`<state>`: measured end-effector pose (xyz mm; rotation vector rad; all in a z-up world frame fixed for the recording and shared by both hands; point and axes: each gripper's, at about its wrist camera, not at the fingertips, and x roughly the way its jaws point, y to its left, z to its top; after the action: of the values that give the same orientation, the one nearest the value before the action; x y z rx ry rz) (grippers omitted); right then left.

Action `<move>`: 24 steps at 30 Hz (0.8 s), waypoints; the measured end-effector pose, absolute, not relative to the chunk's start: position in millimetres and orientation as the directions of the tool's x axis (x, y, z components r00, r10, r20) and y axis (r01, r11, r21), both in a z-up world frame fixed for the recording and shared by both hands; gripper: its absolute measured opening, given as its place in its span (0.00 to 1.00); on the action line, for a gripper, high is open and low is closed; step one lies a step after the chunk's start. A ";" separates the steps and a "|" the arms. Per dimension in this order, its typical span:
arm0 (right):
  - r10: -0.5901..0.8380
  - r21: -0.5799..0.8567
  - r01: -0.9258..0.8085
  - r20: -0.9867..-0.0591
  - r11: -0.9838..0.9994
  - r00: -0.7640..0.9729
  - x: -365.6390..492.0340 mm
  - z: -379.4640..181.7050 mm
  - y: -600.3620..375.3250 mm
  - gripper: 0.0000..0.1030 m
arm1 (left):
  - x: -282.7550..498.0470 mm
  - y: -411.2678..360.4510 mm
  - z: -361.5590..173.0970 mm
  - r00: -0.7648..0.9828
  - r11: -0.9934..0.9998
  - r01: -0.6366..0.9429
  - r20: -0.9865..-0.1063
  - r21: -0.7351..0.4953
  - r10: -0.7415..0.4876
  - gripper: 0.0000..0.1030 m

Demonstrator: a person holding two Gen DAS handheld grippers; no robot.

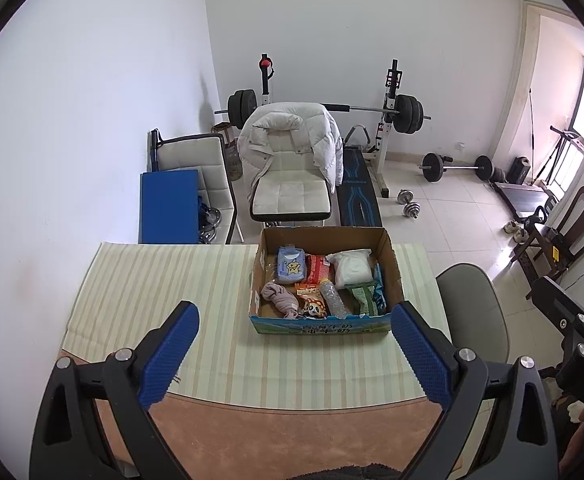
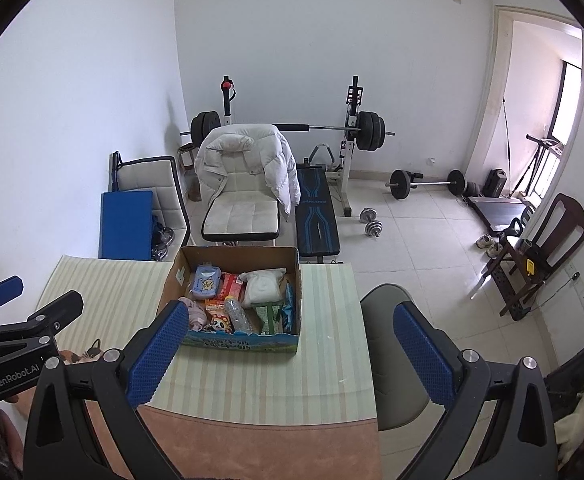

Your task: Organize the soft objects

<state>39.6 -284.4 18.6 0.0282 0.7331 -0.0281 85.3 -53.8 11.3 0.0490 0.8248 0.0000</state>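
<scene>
An open cardboard box (image 1: 394, 264) stands on the striped table mat (image 1: 163, 280); it also shows in the right wrist view (image 2: 296, 292). Inside lie a blue star pouch (image 1: 289, 266), a grey-pink cloth bundle (image 1: 281, 298), a panda snack pack (image 1: 314, 308), a clear plastic bottle (image 1: 332, 298), a white bag (image 1: 352, 266), a red packet (image 1: 318, 268) and a green pack (image 1: 362, 298). My left gripper (image 1: 296, 348) is open and empty, held above the table in front of the box. My right gripper (image 2: 287, 350) is open and empty, near the box's front right.
A grey chair (image 1: 472, 312) stands at the table's right side. Behind the table are a white chair with a white jacket (image 1: 292, 152), a blue mat (image 1: 169, 206) and a weight bench with a barbell (image 1: 372, 110). Dumbbells (image 1: 410, 202) lie on the tiled floor.
</scene>
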 end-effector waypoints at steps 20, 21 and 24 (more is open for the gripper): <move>-0.010 0.016 0.029 -0.685 0.999 0.729 46.4 14.0 -283.5 1.00 | 88.0 -60.8 5.7 0.677 0.998 0.024 -0.735 0.063 0.030 1.00; -0.012 0.015 0.030 -0.684 0.999 0.729 46.9 13.5 -283.2 1.00 | 87.6 -60.9 5.6 0.677 0.998 0.023 -0.735 0.061 0.029 1.00; -0.008 0.019 0.029 -0.683 0.999 0.730 47.7 13.0 -283.2 1.00 | 86.4 -62.3 5.3 0.679 0.998 0.021 -0.734 0.061 0.031 1.00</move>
<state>47.7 -283.2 13.0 0.0285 0.7520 -0.0205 86.4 -62.3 5.3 0.0656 0.8249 0.0056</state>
